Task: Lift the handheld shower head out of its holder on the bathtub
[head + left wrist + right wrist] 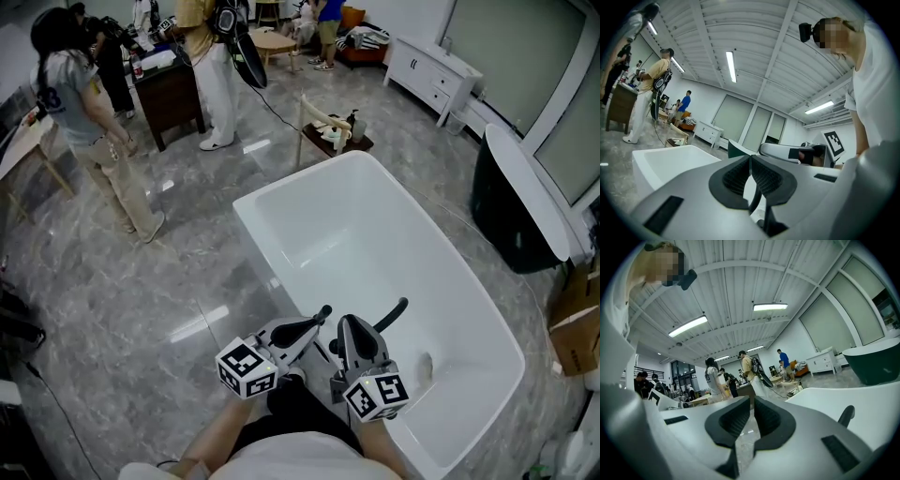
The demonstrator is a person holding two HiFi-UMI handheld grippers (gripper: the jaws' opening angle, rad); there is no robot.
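The grey left gripper (322, 315) and the grey right gripper (400, 306) are each keeping their black ribbed jaws pressed together on nothing, pointing level over the near rim of the white rectangular bathtub (300, 178). I cannot tell where the handheld shower head is sitting. Beyond, people (94, 122) are standing far left on the grey marble floor (141, 300), and a dark green bathtub (511, 220) is sitting far right.
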